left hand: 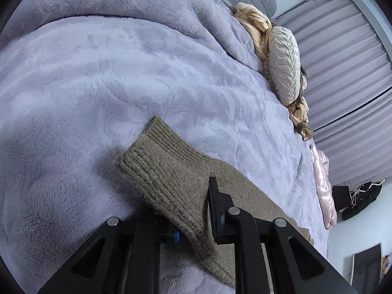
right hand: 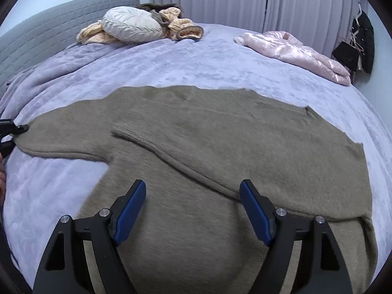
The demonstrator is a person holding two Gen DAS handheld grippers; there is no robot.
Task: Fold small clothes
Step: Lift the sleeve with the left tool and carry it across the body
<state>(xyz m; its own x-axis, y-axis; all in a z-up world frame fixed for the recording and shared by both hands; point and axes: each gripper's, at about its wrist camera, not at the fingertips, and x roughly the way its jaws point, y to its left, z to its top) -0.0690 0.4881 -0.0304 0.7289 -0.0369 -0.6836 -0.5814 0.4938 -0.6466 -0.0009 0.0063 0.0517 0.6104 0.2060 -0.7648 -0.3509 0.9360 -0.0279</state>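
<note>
Now: olive knit sweater lies spread flat on lavender fleece blanket, one sleeve folded across body. Left gripper pinches ribbed cuff of other sleeve, fingers closed on knit, at sweater's left end. Right gripper hovers over lower body of sweater, jaws wide apart, gripping nothing. Round cream cushion and pink satin garment sit at far edge of bed.

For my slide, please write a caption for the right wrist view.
Open right gripper hovers over brown sweater on purple blanket; left gripper pinches one sleeve end.
</note>
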